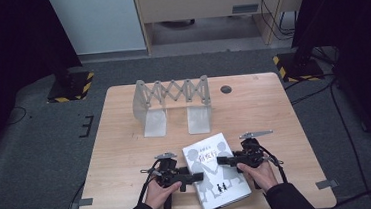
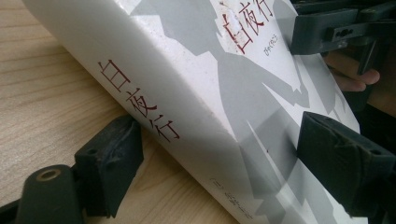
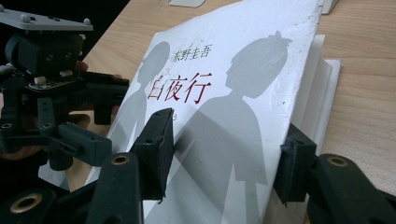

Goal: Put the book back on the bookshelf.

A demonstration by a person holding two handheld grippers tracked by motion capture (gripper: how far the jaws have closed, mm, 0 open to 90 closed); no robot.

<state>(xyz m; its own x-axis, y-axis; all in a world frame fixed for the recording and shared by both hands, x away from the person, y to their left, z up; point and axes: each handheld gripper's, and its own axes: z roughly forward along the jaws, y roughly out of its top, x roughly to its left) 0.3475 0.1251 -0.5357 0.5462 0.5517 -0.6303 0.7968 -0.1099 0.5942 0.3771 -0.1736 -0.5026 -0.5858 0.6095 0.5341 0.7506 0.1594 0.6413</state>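
I have the white paperback book (image 1: 215,170) lying flat near the front edge of the wooden table (image 1: 126,139), between my two hands. Well behind it stands an accordion-style book rack (image 1: 173,103) with its slots vacant.

Left gripper (image 1: 192,177): it is at the spine side of the book. In the left gripper view the jaws straddle the spine (image 2: 140,100), one pad (image 2: 112,163) low by the table, the other pad (image 2: 345,163) over the cover. I judge both pads close to the book, but I cannot tell whether they press on it; a thin gap seems to remain at the lower pad.

Right gripper (image 1: 224,160): its tip is over the cover. In the right gripper view the jaws stand partly apart, one pad (image 3: 156,149) over the cover, the other (image 3: 294,163) beside the page edge, where the cover (image 3: 233,93) is lifted off the page block (image 3: 327,79). It holds nothing firmly that I can confirm.

Risks, as I assess them:
- The glossy cover may slip from either pad if I lift before the grip is sure.
- The right jaws could catch the cover alone, so that it bends or tears while the pages drop.
- The book lies close to the table's front edge; a sideways push could slide it off.
- The two grippers are near each other and could collide.
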